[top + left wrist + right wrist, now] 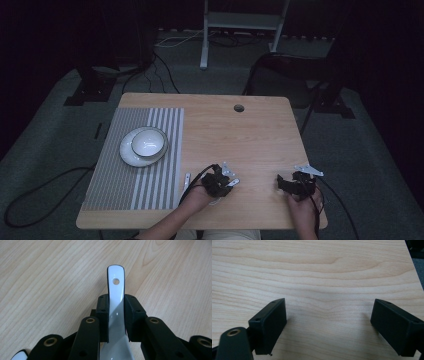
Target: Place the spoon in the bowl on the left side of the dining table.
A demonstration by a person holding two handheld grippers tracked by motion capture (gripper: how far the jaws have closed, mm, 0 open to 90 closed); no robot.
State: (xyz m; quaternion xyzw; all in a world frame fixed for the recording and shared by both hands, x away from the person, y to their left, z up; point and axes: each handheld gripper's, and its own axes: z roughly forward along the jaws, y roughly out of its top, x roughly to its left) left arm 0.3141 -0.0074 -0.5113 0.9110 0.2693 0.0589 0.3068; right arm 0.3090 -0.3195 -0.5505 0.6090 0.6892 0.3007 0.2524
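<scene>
Two grippers are working over the wooden counter (250, 135), each held in a person's hand near its front edge. The left gripper (116, 312) is clamping a white ceramic spoon (116, 297) by its handle: the fingers (102, 315) are pressing on both sides of the handle, with no gap showing between pad and ceramic. The handle's rounded end, with its small hole, is sticking out beyond the fingertips over bare wood, while the wider part of the spoon is running back under the gripper's body. In the high view the left gripper (220, 181) is sitting just right of the striped grey mat (115, 175), well apart from the white bowl (148, 141) standing on a plate (127, 154) on that mat. The right gripper (329, 325) is resting near the counter's right front corner, its fingers (270, 322) standing wide apart with only bare wood between them, holding nothing.
</scene>
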